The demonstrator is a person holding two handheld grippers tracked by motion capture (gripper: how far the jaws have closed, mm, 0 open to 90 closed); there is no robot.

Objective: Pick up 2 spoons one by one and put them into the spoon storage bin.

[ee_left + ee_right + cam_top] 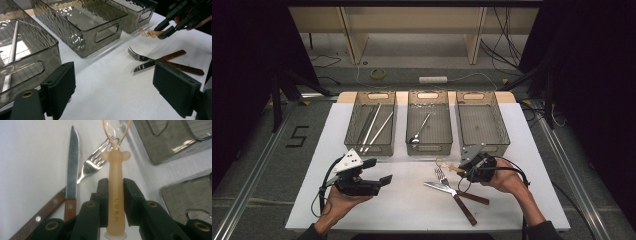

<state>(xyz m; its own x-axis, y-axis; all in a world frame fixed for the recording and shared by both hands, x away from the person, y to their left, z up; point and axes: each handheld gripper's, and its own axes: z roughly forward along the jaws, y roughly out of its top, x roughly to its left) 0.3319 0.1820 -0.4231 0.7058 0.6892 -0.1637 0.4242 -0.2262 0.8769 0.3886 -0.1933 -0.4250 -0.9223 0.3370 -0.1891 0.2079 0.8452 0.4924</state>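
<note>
The right tool (115,195) is clamped on the handle of a translucent spoon (115,182), held just above the white counter (412,205) near the front of the middle bin (429,122); a fork (441,176) and knife (447,192) lie crossed on the counter just beside it. The left tool (120,87) stands apart and holds nothing, well left of the cutlery; 3 bins sit in a row at the back.

spoon (115,182): translucent amber plastic, frosted matt handle, glossy bowl
knife (72,162): polished metal blade, brown wooden handle
fork (93,163): shiny metal
bins (85,27): smoky clear plastic, rippled
table (412,210): white, matt
</note>
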